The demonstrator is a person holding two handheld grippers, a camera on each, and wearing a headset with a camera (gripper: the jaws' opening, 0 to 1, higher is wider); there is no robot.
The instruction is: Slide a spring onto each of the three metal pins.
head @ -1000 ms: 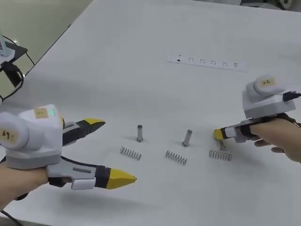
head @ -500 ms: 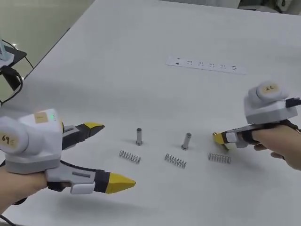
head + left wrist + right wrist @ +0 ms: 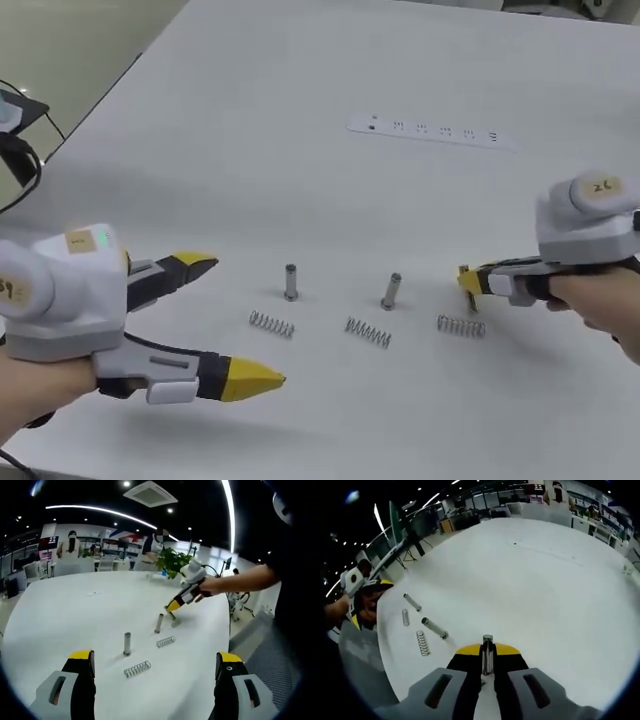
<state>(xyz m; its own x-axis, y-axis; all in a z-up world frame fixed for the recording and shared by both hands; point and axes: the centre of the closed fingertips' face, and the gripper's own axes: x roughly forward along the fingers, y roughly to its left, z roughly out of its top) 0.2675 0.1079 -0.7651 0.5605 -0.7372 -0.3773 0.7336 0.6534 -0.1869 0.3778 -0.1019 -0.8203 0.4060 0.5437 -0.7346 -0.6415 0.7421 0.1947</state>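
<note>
Nothing is done yet: all three springs lie flat on the white table (image 3: 300, 150), and not one of them is on a pin. The first pin (image 3: 291, 282) stands up, and the first spring (image 3: 271, 323) lies just in front of it, near but not touching. The second pin (image 3: 391, 291) looks a bit tilted in the head view, and the second spring (image 3: 367, 332) lies just in front of it too. The third pin (image 3: 487, 655) is held by the right gripper (image 3: 468, 283). Its fingers are pressed close on the pin, which pokes up between the two yellow tips in the right gripper view. I cannot tell if this pin is on the table or lifted off it. The third spring (image 3: 461, 325) lies on the table just beside that gripper. The left gripper (image 3: 225, 320) hangs over the table at the left end of the row, well apart from the pins. Its fingers are wide and have nothing between them. So I think the whole job is left to do — each of the three springs has to be picked up and slid down over its pin, most likely starting with the third one.
</note>
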